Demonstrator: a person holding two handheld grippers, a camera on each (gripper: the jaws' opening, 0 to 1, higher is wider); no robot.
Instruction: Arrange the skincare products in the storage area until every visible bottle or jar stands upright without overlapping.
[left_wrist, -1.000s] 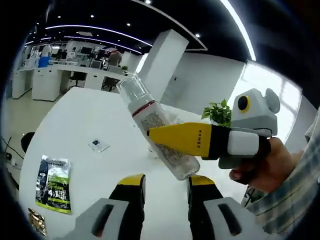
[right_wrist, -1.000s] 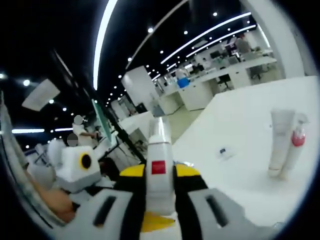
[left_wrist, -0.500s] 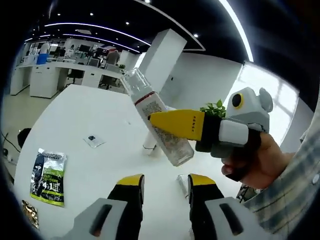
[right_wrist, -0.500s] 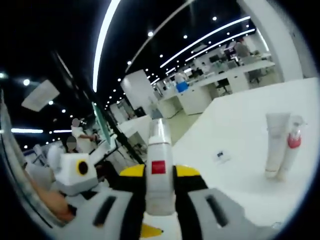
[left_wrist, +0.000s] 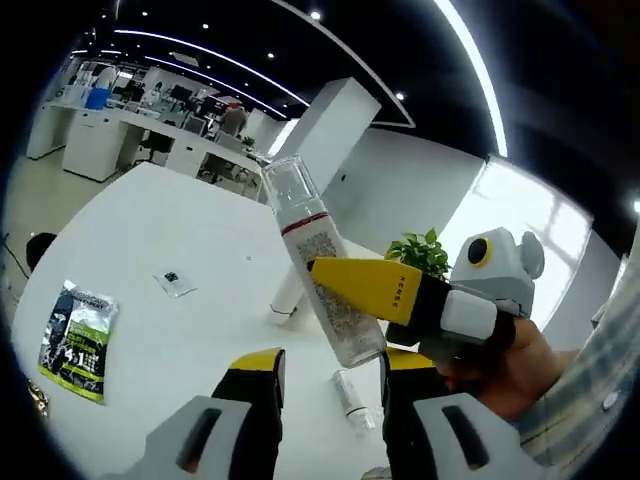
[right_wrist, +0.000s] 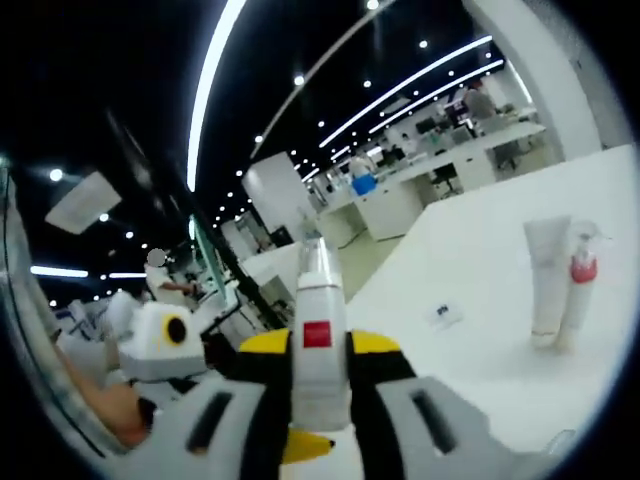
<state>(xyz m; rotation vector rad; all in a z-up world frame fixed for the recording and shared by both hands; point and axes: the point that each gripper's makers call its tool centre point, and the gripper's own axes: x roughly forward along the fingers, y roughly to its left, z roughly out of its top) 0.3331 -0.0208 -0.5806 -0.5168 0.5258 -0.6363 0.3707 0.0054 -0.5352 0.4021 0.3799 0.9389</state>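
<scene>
A clear plastic bottle (left_wrist: 322, 270) with a transparent cap, a red band and a printed label is held in the air above a wide, smooth white table (left_wrist: 150, 240), leaning at a slant. The right claw (right_wrist: 318, 345) is clamped on its body, yellow tips pressed to either side; the right gripper view looks straight up the bottle toward its cap. The left claw (left_wrist: 325, 365) is empty, its two yellow tips apart, just below the bottle's base. Lying flat on the table beyond it is a small tube (left_wrist: 350, 397), and farther off an upright white tube (left_wrist: 287, 295). In the right gripper view a tall matte white tube (right_wrist: 548, 283) and a slim bottle with a red collar (right_wrist: 578, 285) stand side by side, touching or nearly so. A glossy green packet (left_wrist: 75, 327) and a small sachet (left_wrist: 173, 283) lie flat. To place it well, turn the bottle until its base is level, lower it onto bare table apart from the others, then release gently.
</scene>
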